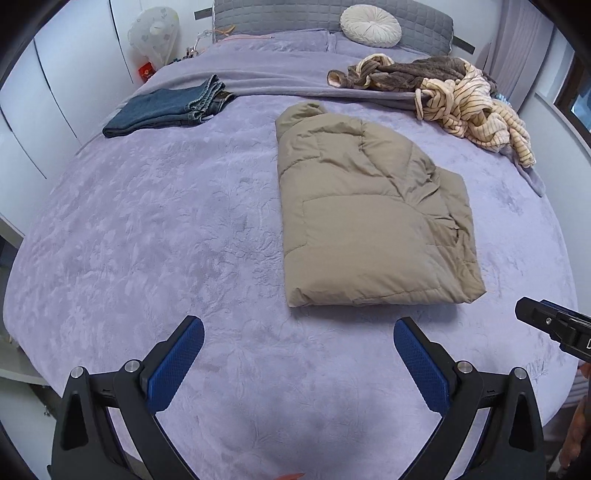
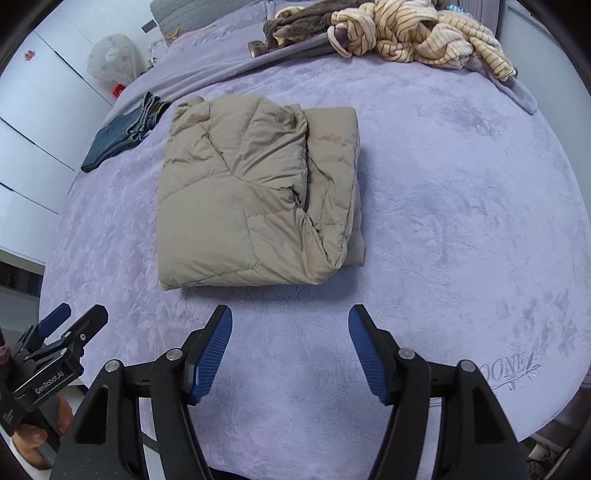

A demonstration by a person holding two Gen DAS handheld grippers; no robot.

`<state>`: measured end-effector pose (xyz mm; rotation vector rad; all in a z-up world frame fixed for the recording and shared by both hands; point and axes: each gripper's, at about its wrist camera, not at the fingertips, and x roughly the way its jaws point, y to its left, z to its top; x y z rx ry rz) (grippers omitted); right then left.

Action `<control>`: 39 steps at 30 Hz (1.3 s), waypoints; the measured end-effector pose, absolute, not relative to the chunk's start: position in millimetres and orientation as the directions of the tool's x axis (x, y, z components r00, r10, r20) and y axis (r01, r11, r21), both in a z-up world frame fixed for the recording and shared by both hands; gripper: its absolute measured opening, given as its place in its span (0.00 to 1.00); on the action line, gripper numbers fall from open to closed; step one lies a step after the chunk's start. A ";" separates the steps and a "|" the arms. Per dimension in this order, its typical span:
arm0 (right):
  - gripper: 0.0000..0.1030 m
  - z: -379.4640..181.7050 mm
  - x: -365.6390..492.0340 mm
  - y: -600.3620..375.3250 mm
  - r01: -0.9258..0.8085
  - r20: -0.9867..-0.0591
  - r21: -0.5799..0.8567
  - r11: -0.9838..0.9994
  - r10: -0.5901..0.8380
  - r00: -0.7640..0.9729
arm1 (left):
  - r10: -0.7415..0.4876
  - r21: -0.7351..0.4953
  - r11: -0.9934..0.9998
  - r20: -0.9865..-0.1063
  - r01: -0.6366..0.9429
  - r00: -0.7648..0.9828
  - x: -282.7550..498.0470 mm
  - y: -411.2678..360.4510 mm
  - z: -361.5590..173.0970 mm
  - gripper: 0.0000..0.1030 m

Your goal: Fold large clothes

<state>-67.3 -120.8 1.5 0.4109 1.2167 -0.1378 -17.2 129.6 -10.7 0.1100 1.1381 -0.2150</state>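
puffer jacket: tan quilted puffer jacket (image 1: 373, 214) lies folded into a compact rectangle on the lilac bedspread (image 1: 147, 240), at 12 o'clock just ahead of both grippers, touching neither. sides look turned in over the body, one flap overlapping along the right edge. my read: width fold is done, a lengthwise fold or moving it aside is what's left.
left gripper: left gripper (image 1: 298, 345) has its fingers spread wide with nothing between them, hovering over bare bedspread short of the jacket hem.
right gripper: right gripper (image 2: 290, 334) is also spread wide and empty, lined up with the near hem.
why this pose: both sit level with the near edge, looks like staging to pinch the two hem corners or just a release; can't tell which.
jeans: folded jeans (image 1: 166, 107) at 10 o'clock, well apart from the jacket, likely the finished spot.
unfolded pile: striped fleece garment (image 1: 476, 107) tangled with a brown fuzzy garment (image 1: 410, 72) at 1 o'clock, probably the queue.
round cushion: round cushion (image 1: 370, 26) against the headboard at 12 o'clock.
containers: none in view; everything lies straight on the bed.
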 end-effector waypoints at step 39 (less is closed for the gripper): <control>0.86 109.0 -104.1 -101.2 0.355 -0.819 0.031 0.934 -0.180 0.545 | -0.135 -0.010 0.974 -0.829 0.226 0.543 -53.1 128.0 79.1 1.00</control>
